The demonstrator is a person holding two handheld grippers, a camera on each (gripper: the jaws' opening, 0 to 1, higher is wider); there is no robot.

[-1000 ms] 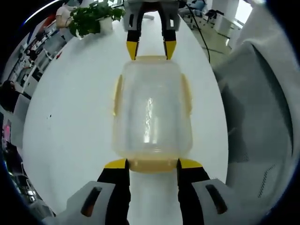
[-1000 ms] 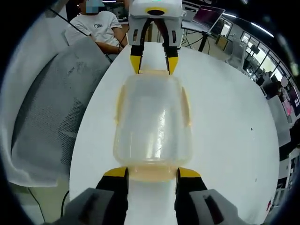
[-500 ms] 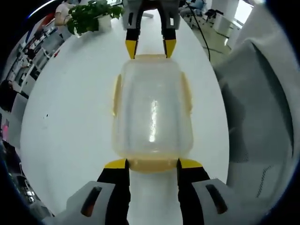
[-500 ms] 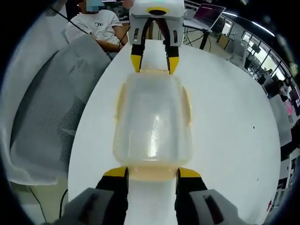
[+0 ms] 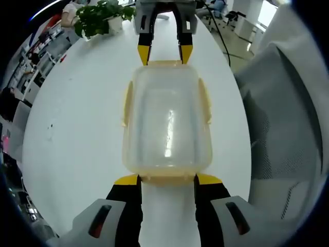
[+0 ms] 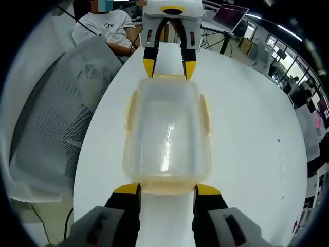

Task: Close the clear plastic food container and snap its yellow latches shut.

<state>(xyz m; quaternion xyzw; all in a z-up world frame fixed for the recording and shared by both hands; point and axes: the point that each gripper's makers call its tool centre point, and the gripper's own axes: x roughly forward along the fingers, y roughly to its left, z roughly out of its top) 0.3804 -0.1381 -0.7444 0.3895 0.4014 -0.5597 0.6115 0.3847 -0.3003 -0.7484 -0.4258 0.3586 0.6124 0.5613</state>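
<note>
The clear plastic food container [image 5: 167, 121] lies on the white tabletop [image 5: 77, 128] with its lid on, and its long axis runs straight from your left tongs [image 5: 167, 180] to your right tongs [image 6: 167, 190]. So each short end faces one pair of tongs, and both are equally near. In the left gripper view the two yellow tips stand apart, one at each corner of the near yellow latch [image 5: 167, 180], holding nothing; the right gripper view shows the same at the other end. The side latches [image 5: 126, 105] lie along the long edges, away from both tongs, so you would need to turn toward them
</note>
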